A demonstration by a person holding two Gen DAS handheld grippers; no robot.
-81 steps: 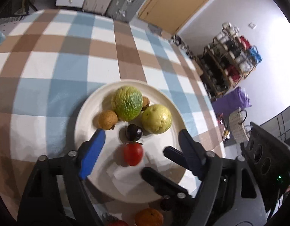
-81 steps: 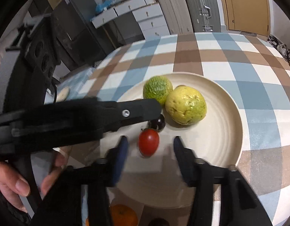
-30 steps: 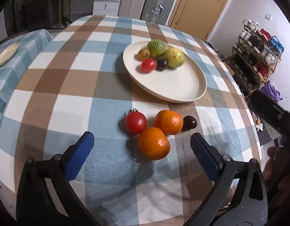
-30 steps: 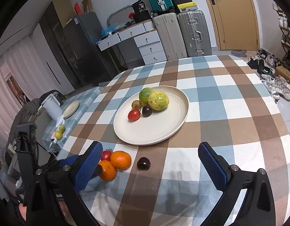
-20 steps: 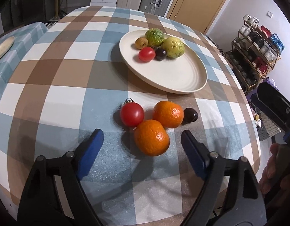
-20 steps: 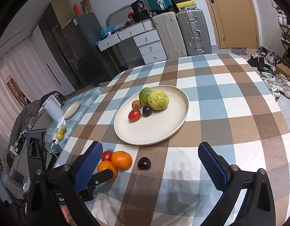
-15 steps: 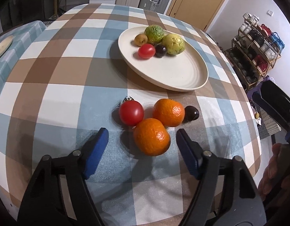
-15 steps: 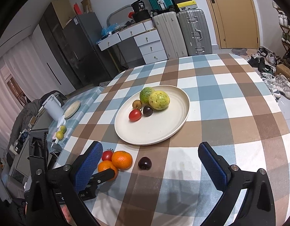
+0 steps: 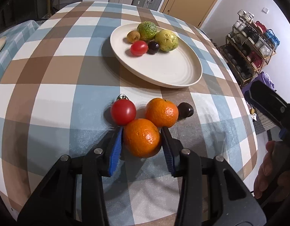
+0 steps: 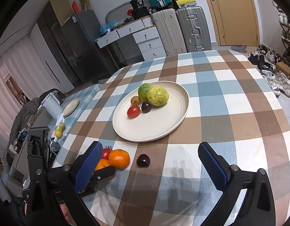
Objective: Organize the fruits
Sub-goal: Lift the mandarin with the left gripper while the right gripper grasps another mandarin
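Note:
My left gripper (image 9: 142,141) is shut on the near orange (image 9: 141,138), which rests on the checked tablecloth. A second orange (image 9: 162,112), a red tomato (image 9: 123,112) and a dark plum (image 9: 185,110) lie just beyond it. The cream plate (image 9: 173,71) farther back holds a tomato (image 9: 138,47), a dark plum (image 9: 153,47), a small brown fruit, a green fruit and a yellow-green fruit. My right gripper (image 10: 150,166) is open and empty above the near table, with the loose plum (image 10: 143,160) between its fingers in the view and the plate (image 10: 160,130) beyond.
The round table's edge curves close on the near and right sides. A side table (image 10: 77,113) at the left carries a small plate and a white jug. Suitcases, drawers and a door stand behind; a shelf rack (image 9: 252,43) stands at the right.
My left gripper has moved forward and down and closed its fingers onto the near orange. My right gripper has stayed open and nearly still.

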